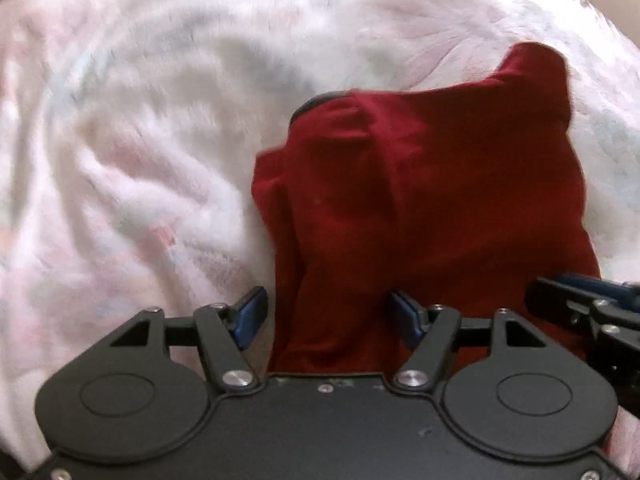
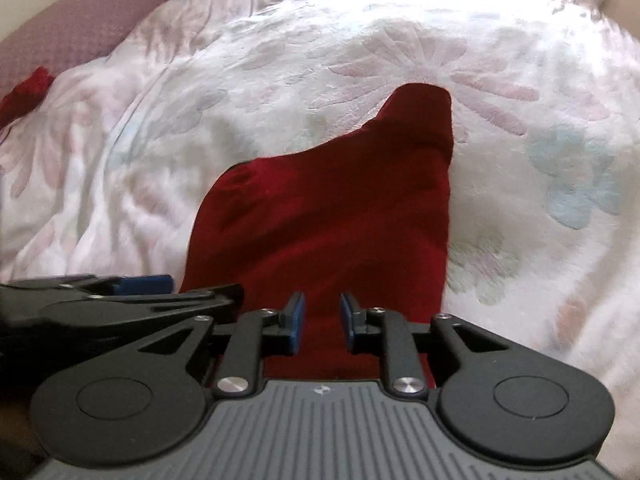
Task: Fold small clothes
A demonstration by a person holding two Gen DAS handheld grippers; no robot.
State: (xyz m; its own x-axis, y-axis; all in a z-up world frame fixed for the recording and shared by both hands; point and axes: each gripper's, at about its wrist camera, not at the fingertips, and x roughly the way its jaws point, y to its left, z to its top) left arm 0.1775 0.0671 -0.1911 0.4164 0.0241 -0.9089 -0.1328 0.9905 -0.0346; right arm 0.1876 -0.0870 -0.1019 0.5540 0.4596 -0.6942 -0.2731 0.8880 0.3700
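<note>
Jaws: left gripper (image 1: 326, 316) stands wide apart, its blue pads (image 1: 251, 312) on either side of the near edge of the red garment (image 1: 432, 208), cloth between them but not pinched; right gripper (image 2: 322, 320) is narrowly parted, pads (image 2: 296, 320) close to each other with red cloth seen in the gap, and whether they touch the cloth cannot be told. Bed: covered by a white plush blanket (image 2: 280, 80) embossed with pale pink, blue and green flowers, rumpled into soft ridges on the left side; it fills most of both views and carries everything listed. Red garment: dark crimson, small, lying on the blanket directly ahead of both grippers, near edge under the jaws, far end rising to a rounded point toward the upper right; a dark band (image 1: 320, 102) shows at its upper left edge in the left wrist view; folds run lengthwise on its left side. Pillow (image 2: 80, 20): mauve, textured, at the far left of the bed in the right wrist view. Second red cloth (image 2: 28, 88): small, at the left margin just below the pillow, well apart from the main garment. Grippers relative to each other: side by side, the right one entering the left wrist view at lower right, the left one entering the right wrist view at lower left.
</note>
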